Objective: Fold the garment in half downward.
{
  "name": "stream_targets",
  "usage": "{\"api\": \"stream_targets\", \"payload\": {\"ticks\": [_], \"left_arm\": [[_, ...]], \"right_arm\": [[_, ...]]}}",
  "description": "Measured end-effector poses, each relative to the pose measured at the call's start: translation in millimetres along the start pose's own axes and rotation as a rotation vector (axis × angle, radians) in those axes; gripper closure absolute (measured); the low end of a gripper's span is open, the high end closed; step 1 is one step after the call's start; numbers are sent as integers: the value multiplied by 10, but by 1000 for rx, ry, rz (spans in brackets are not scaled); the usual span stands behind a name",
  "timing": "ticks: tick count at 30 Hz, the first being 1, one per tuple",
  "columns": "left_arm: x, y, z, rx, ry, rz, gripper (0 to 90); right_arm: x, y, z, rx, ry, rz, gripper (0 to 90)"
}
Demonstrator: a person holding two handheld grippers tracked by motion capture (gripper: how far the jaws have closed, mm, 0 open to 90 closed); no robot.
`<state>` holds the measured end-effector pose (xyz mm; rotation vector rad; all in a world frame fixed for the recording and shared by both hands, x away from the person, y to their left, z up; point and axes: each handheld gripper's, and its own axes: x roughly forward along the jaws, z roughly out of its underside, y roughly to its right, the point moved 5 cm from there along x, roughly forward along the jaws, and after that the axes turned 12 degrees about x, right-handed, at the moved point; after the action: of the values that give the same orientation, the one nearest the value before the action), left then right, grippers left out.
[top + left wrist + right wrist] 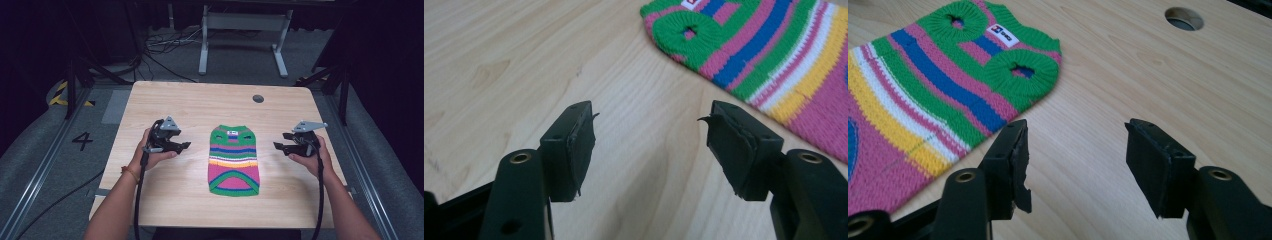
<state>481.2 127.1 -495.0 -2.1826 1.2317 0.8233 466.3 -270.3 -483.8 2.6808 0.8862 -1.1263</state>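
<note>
The left gripper [184, 146] is hovering over bare wood with its jaws standing moderately apart and nothing between them, and the right gripper [278, 145] is doing the same on the far side, also empty. Both are pointing inward at the striped knitted sweater [234, 160], which is lying flat in the middle of the table [165, 100], neck end away from the person, clear of either tool. In the left gripper view the sweater [764, 60] is sitting up and to the right of the jaws; in the right gripper view it [923, 95] is spreading to their left (its two green armholes and small label showing). A cable hole [1184, 18] is lying farther off. The likely trouble, as I judge it: a pad pinching just one knit layer, or dragging the loose fabric sideways, would be bunching it instead of lifting an edge cleanly. Uneven grips by the two hands could also be skewing it.
</note>
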Motion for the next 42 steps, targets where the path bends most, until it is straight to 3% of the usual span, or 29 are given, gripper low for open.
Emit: {"api": "stream_targets", "payload": {"ticks": [7, 10, 15, 18, 21, 25, 36, 42], "left_arm": [[262, -71, -214, 22, -13, -1, 346], [388, -103, -312, 24, -20, 17, 345], [577, -182, -417, -6, -22, 15, 349], [681, -214, -468, -21, -45, 22, 353], [779, -229, -530, -29, -59, 4, 386], [912, -232, -588, -59, -82, 0, 414], [1182, -165, -654, -54, -131, -5, 441], [1233, -158, -653, -87, -137, -2, 451]], "right_arm": [[264, -89, -214, -13, -16, 2, 465], [379, -124, -294, -22, -23, -4, 489], [552, -155, -383, -20, -39, -5, 525], [668, -165, -413, -26, -60, -10, 573], [784, -174, -440, -49, -82, -16, 642], [907, -174, -498, -58, -99, -8, 669], [1133, -141, -497, 1, -127, 0, 650], [1219, -157, -438, 20, -138, -13, 657]]}}
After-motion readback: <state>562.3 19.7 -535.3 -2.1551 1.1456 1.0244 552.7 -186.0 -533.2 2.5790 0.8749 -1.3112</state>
